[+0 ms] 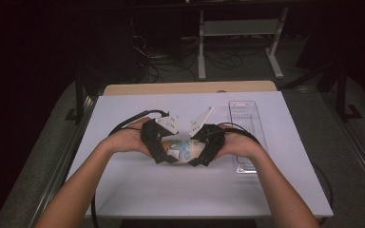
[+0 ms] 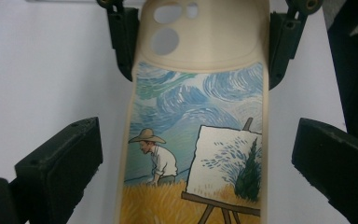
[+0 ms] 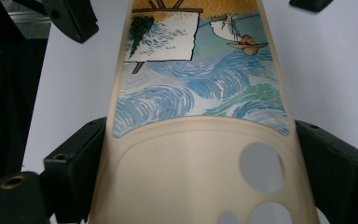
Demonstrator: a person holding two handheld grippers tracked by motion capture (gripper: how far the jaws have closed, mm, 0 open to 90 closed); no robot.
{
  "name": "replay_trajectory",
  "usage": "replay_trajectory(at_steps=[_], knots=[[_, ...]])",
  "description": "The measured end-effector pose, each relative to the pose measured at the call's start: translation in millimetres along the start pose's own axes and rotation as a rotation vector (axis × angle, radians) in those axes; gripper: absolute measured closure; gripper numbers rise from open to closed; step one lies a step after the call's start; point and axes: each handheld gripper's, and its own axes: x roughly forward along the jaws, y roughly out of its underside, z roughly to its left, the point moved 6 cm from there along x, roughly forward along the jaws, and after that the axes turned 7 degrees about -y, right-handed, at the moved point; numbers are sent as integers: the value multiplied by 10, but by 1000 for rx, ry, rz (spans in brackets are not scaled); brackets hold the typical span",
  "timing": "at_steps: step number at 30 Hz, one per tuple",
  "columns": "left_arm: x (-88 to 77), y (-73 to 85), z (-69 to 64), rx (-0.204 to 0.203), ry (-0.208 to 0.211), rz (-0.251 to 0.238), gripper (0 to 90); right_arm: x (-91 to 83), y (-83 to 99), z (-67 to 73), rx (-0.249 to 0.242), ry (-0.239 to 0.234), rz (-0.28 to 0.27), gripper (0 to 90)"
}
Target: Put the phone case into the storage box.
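Observation:
A cream phone case (image 1: pixel 183 148) printed with a painter in a straw hat, an easel and swirling blue sky lies between both hands at the middle of the white table. My right gripper (image 3: pixel 200 135) is shut on the end with the camera cut-outs, its pads pressed against both long edges of the phone case (image 3: pixel 196 154). My left gripper (image 2: pixel 198 135) is open around the wheat-field end of the phone case (image 2: pixel 191 121), with white table showing on each side between pads and case. The right gripper's fingers (image 2: pixel 121 42) clamp the far end there. Seen from above, left gripper (image 1: pixel 164 154) and right gripper (image 1: pixel 199 154) face each other.
A clear plastic tray (image 1: pixel 244 137) stands just right of the right hand. The white table top (image 1: pixel 138 190) has a wooden strip (image 1: pixel 190 88) along its far edge. Beyond it, cables and a white stand's legs (image 1: pixel 275 61) lie on the dark floor.

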Motion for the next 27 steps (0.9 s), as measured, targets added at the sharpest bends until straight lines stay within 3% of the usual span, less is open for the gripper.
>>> replay_trajectory(at_steps=[1, 6, 16, 27], knots=[[-15, 3, 16, 11, -5, -3, 15, 0, 1, -1, 3, -2, -1, 101], [-75, 49, 39, -50, -49, -33, 15, -10, 13, -8, 19, -2, -7, 101], [-209, 212, 76, -192, -148, -106, 15, -90, 68, -66, 66, 51, -21, 101], [-276, 442, 76, -306, -274, -126, 16, -172, 128, -111, 134, 115, -48, 101]])
